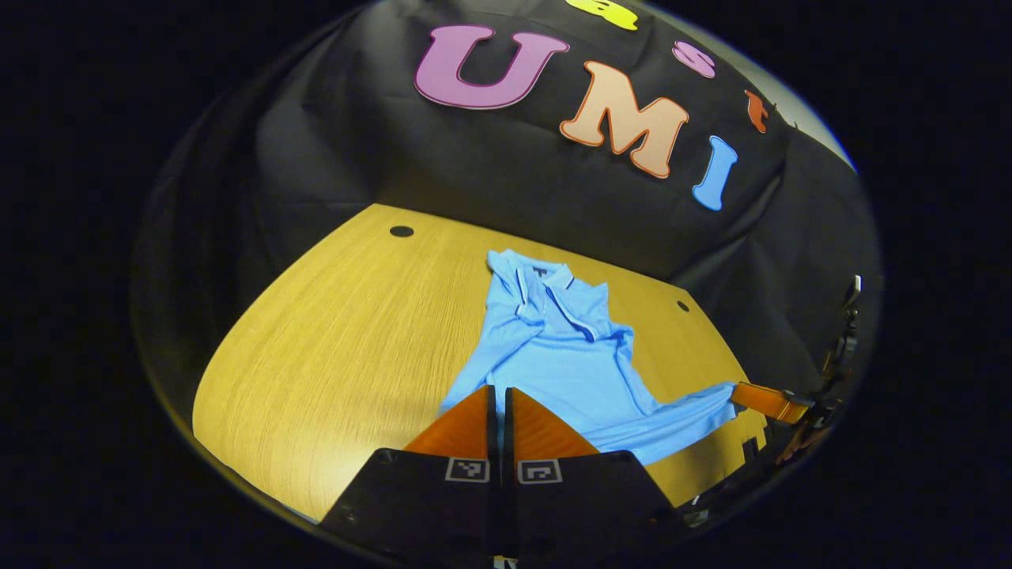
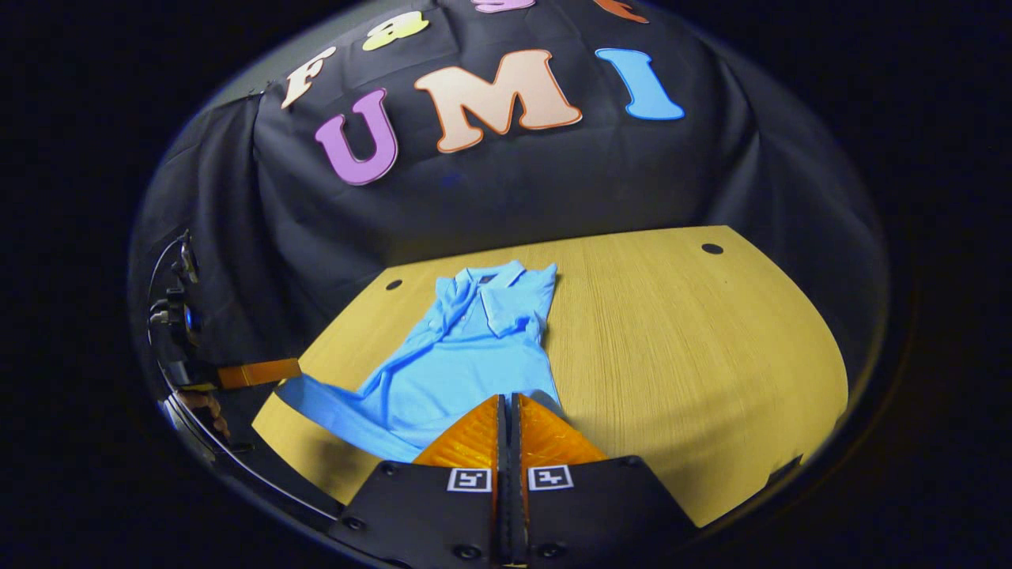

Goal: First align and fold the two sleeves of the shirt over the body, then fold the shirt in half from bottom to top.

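**Lying partly folded: blue shirt on the wooden surface**

Lying on the wooden surface (image 1: pixel 332 348) with its collar toward the black cloth wall (image 1: pixel 474 182), the light blue shirt (image 1: pixel 553 348) is seen in the centre of the left gripper view. Its collar is turned up and rumpled in the upper middle of the frame, and the fabric on its left side is folded in over the body. One corner of the cloth is drawn out toward the lower right of the frame, where it is met by the tip of the other gripper; whether the cloth is pinched there cannot be told.

At the bottom centre of that view the left gripper (image 1: pixel 500 395) is shown with its jaws brought together, only a thin slit left between them. Their tips overlap the shirt's lower edge, but whether cloth is held between them cannot be told.

In the right gripper view the shirt (image 2: pixel 458 363) is placed left of centre, and a strip of cloth is stretched to the lower left, toward the surface's near edge (image 2: pixel 711 379). The right gripper (image 2: pixel 506 403) is seen at the bottom centre, jaws likewise closed to a narrow slit over the shirt's hem; a grasp cannot be confirmed.
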### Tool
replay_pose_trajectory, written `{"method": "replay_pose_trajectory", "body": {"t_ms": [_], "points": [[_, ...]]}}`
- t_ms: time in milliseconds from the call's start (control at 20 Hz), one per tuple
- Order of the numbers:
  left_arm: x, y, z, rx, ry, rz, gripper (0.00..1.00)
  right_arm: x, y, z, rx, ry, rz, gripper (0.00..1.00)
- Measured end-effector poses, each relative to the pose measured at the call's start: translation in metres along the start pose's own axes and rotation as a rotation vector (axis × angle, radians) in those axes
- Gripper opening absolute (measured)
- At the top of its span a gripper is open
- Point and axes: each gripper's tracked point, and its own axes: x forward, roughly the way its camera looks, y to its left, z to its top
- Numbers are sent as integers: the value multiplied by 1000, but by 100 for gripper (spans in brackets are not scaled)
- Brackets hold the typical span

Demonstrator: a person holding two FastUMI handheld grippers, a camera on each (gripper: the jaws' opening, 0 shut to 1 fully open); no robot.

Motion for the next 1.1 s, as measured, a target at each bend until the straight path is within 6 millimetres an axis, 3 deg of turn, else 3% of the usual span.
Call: {"method": "replay_pose_trajectory", "body": {"t_ms": [200, 400, 500, 550, 700, 750, 800, 900, 950, 1000, 1100], "points": [[25, -1, 51, -4, -49, 25, 0, 33, -8, 49, 12, -53, 29, 3], [51, -3, 68, 37, -43, 36, 0, 69, -12, 83, 13, -62, 56, 3], [65, -8, 63, 35, 6, 11, 0, 80, -12, 94, 20, -60, 54, 2], [68, -12, 47, 17, 83, -3, 0, 85, -10, 96, 26, -55, 55, 2], [78, 2, 13, -29, 152, 42, 0, 91, -15, 96, 22, -42, 13, 2], [68, 0, 1, -41, 182, 35, 0, 88, -14, 98, 30, -50, 9, 2], [64, -6, -12, -47, 208, 25, 16, 86, -11, 99, 21, -57, 8, 2], [52, -17, -40, -61, 244, 13, 71, 84, -14, 91, -4, -31, 15, 3], [48, -22, -54, -66, 262, 15, 78, 84, -15, 88, -13, -22, 17, 3], [43, -27, -70, -71, 278, 23, 80, 85, -15, 87, -18, -21, 23, 3], [33, -33, -102, -80, 330, 54, 96, 84, -13, 84, -16, -14, 40, 3]]}}
